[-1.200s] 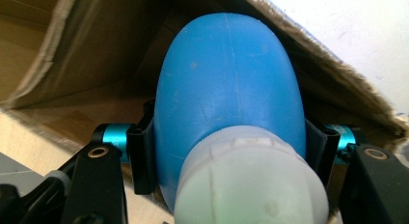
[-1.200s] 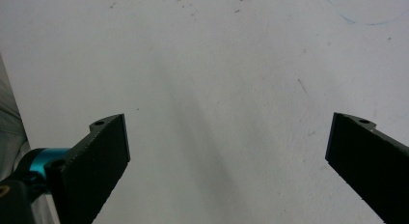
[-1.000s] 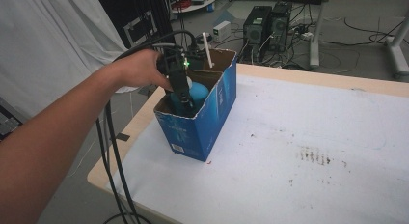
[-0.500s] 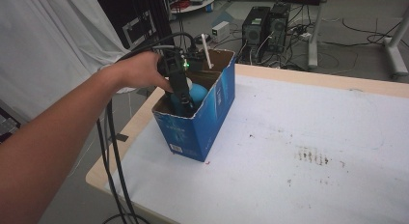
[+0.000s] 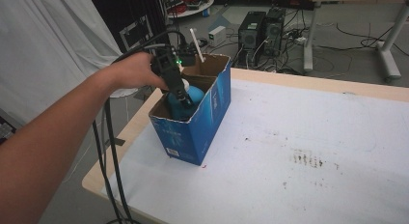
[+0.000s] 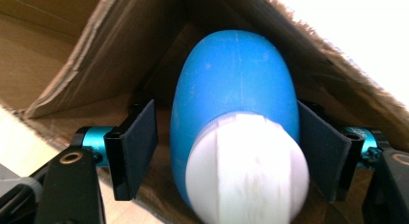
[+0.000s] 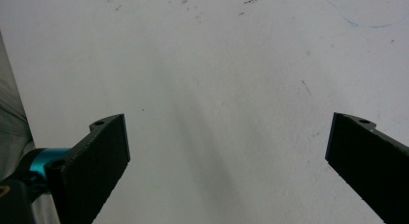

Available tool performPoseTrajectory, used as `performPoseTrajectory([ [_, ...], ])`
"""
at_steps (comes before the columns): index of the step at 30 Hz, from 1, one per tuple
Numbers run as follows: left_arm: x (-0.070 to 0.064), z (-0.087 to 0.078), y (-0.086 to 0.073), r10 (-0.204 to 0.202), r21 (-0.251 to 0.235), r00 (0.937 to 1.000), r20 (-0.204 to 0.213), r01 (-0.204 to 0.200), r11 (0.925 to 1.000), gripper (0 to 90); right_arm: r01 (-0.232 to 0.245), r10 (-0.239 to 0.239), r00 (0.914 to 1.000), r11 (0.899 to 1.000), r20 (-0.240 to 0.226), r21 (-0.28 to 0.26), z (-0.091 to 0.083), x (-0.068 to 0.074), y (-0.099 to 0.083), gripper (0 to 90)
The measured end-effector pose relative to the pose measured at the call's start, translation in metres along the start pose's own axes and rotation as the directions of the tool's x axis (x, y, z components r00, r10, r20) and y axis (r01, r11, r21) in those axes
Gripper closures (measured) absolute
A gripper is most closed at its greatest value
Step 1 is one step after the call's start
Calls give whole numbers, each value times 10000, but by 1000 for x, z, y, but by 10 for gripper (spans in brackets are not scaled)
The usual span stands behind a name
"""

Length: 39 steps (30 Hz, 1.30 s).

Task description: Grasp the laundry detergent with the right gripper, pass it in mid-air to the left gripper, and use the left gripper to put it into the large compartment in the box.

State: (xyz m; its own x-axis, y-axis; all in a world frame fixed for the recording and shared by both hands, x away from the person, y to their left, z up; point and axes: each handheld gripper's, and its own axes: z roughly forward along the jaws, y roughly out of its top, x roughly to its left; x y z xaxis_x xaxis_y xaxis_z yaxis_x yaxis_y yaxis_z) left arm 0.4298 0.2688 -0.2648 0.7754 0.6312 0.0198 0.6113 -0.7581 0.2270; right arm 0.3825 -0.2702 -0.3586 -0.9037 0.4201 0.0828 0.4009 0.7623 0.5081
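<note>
While the left gripper [image 5: 182, 99] reaches down into the open blue cardboard box [image 5: 202, 127], its two black jaws stand on either side of a smooth blue egg-shaped object with a white rounded end [image 6: 236, 122]. In the left gripper view the right jaw lies against the blue object's flank, while a narrow gap shows between the left jaw and the object, so the jaws are spread around it rather than clamped. That object lies inside the box, close to a brown inner wall and under a folded flap. A white stick [image 5: 197, 42] rises at the box's far end. This box stands on the white-covered table [image 5: 313, 137], near its left edge. Away from the box, the right gripper [image 7: 226, 156] hangs with jaws wide apart over bare, lightly stained white table surface.
</note>
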Motion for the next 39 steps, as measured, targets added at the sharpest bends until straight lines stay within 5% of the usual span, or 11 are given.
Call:
performPoseTrajectory([
  [22, -21, -53, -1, -130, -1390, 9980, -623, 43, 9903, 211, 169, -168, 9998, 9997, 68, -192, -4, 7, -1, 8],
  [25, -28, -55, 1, 276, -1304, 9957, -879, -390, 9907, 211, 120, -118, 9999, 9997, 108, -228, -5, 8, -1, 8],
  [30, -37, -58, 7, 495, -1378, 9965, -670, -583, 9887, 211, 75, -70, 9998, 9994, 159, -343, -9, 9, -2, 8],
  [36, -49, -62, 19, 796, -1911, 9912, -1057, -988, 9766, 202, 149, -141, 9997, 9989, 176, -453, -12, 13, -1, 8],
  [39, -57, -62, 26, 914, -1983, 9887, -1185, -1137, 9735, 113, 113, -103, 9997, 9989, 212, -453, -14, 14, -2, 8],
])
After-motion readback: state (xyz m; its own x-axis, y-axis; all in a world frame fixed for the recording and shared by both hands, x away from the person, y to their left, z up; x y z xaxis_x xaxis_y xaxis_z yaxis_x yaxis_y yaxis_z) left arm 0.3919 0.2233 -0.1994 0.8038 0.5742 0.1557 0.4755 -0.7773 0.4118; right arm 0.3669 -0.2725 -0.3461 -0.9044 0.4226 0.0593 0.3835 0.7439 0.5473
